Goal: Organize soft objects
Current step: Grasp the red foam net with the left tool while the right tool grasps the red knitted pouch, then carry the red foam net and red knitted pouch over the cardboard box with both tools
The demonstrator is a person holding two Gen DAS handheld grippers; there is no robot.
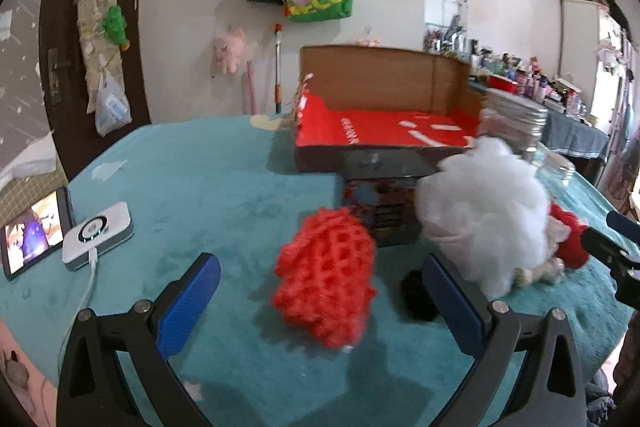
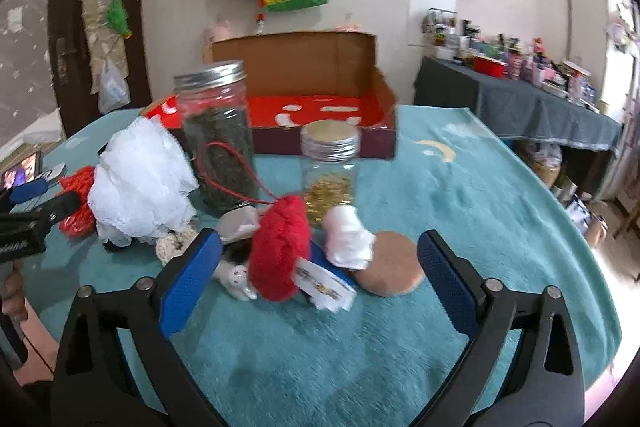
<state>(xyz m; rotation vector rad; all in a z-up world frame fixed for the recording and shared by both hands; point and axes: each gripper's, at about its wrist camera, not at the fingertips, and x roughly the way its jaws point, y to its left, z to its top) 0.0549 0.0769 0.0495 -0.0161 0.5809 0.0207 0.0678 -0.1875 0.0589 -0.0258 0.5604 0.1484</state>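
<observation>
My left gripper [image 1: 320, 281] is open, its blue pads either side of a red foam net [image 1: 326, 277] lying on the teal cloth. A white mesh puff [image 1: 486, 213] sits to its right, with a small black object [image 1: 418, 293] by the right pad. My right gripper [image 2: 320, 267] is open, facing a red plush toy [image 2: 282, 247] with a paper tag, white plush parts [image 2: 348, 237] and a tan round pad [image 2: 390, 263]. The white puff [image 2: 140, 183] and red net [image 2: 78, 205] show at left. An open cardboard box with a red floor [image 1: 384, 129] stands behind.
Two glass jars with metal lids stand behind the toys: a tall one with dark contents [image 2: 218, 135] and a short one with gold bits [image 2: 330, 171]. A phone [image 1: 30, 231] and a white charger device [image 1: 98, 235] lie at the left. A dark tin [image 1: 384, 199] sits before the box.
</observation>
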